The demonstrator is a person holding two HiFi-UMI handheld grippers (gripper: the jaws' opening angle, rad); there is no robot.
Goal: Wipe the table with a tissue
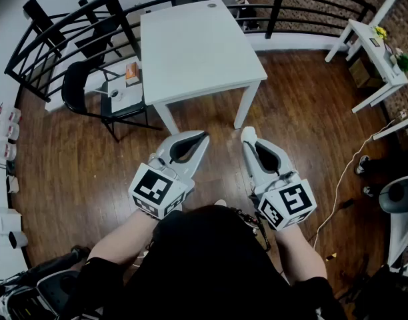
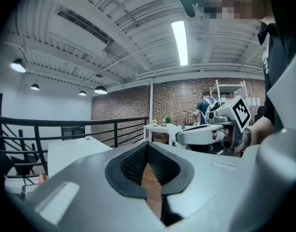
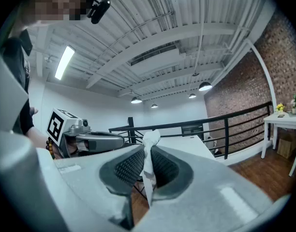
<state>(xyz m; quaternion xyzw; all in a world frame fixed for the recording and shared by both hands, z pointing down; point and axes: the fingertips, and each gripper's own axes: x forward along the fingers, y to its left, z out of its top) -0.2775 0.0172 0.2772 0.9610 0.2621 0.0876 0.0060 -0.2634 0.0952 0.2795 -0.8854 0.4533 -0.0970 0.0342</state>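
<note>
I can read no words, numbers or brand names anywhere. The cube (image 1: 156,191) on my left gripper (image 1: 201,137) and the cube (image 1: 288,204) on my right gripper (image 1: 248,134) bear only black-and-white square patterns. Print on the orange box (image 1: 132,71) is too small to read.

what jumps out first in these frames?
The right hand-held gripper pinches a white tissue in its jaws, beside the left hand-held gripper, which is shut and empty. Both hang over the wood floor, short of the white table ahead.

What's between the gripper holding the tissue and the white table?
Bare wooden floor separates the right gripper and its tissue from the table, in the head view.
</note>
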